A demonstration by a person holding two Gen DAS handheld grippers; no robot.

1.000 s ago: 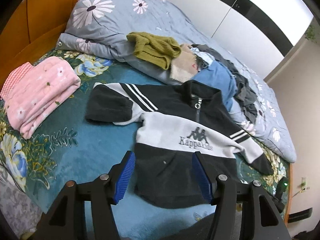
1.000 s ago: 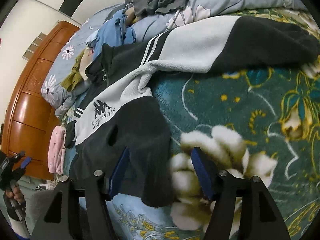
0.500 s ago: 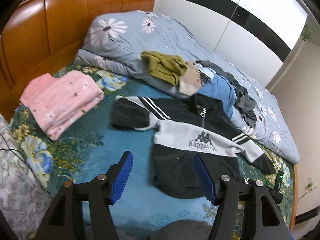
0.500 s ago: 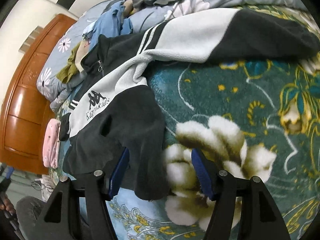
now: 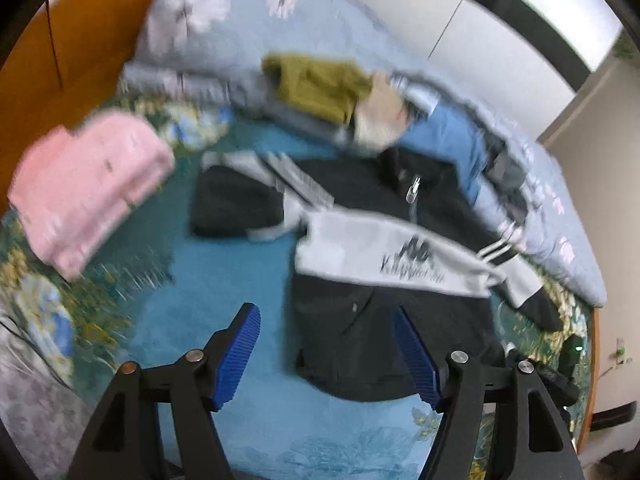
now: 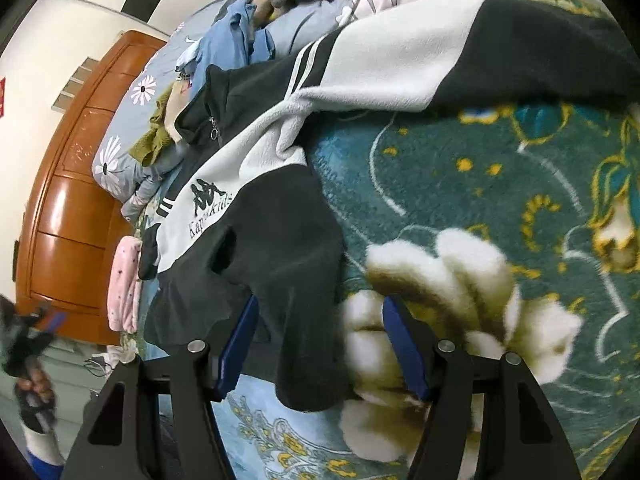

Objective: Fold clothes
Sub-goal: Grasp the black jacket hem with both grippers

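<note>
A black and grey jacket [image 5: 380, 236] lay face up on the bed [image 5: 224, 288], spread across a teal floral blanket. Its zip collar pointed toward a blue-grey quilt [image 5: 224, 28] bunched along the far side, and its printed logo sat on the grey chest band. One sleeve [image 5: 232, 204] was bent inward beside the body, while the other sleeve [image 6: 500, 60] stretched out across the blanket, grey near the shoulder and black toward the cuff.

The left tool [image 5: 326, 354] hung above the hem at the jacket's left side. Its jaws were opening, with blue pads set wide; the hem corner showed between them in the view, but the pads did not press on it. That view was blurred.

The right tool [image 6: 318, 346] sat low at the opposite hem corner. Its jaws stood apart with a fold of black hem between them; the left pad was against the cloth, but the right pad stood clear over the blanket, so nothing was clamped.

A folded pink garment [image 5: 88, 184] rested near the wooden headboard [image 5: 80, 40]. On the quilt lay a heap of olive, tan, blue and dark grey clothes [image 5: 360, 96]. In the right wrist view a hand [image 6: 34, 384] held the left tool at the frame's lower left edge.
</note>
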